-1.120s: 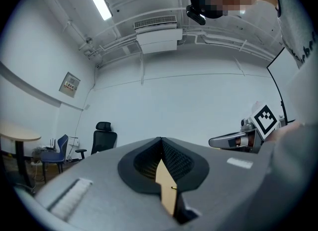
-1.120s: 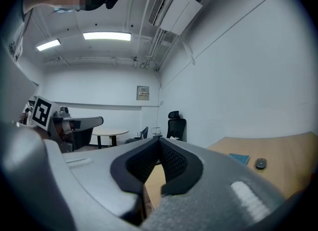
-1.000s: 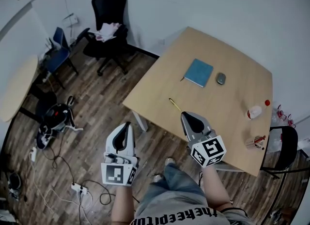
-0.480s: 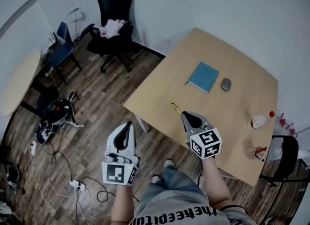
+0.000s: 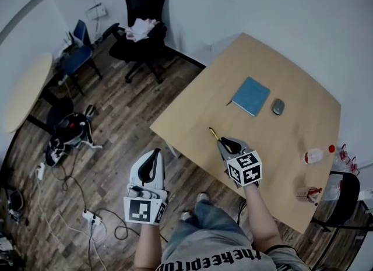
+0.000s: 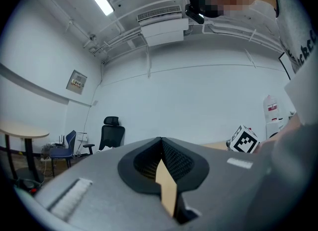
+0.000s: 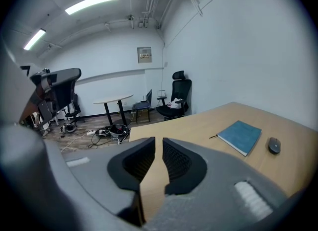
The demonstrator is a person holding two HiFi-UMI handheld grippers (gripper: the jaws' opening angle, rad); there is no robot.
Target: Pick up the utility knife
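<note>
Right gripper sits over the near-left part of the wooden table, centre of the head view. In my right gripper view its jaws stand a narrow slit apart. They have just been opening, and there is only bare tabletop between them, so it holds nothing.

Utility knife, thin and yellow, lies flat on the table close to its left edge. It is just beyond the right gripper's tips, up-left of them. I can't tell if they touch.

Left gripper is lower left of centre, out over the wood floor and off the table. In the left gripper view its jaw tips meet, closed on nothing.

Containers:
- Cup, lower right by the table's near edge, upright, with something red sticking out. It is too small to say what.
- Bottle with a red cap lies on its side just above the cup. Its contents are unreadable.

Blue notebook lies upper centre-right on the table, with a grey mouse just to its right. Black office chair is at top, with a pale cloth on its seat.
</note>
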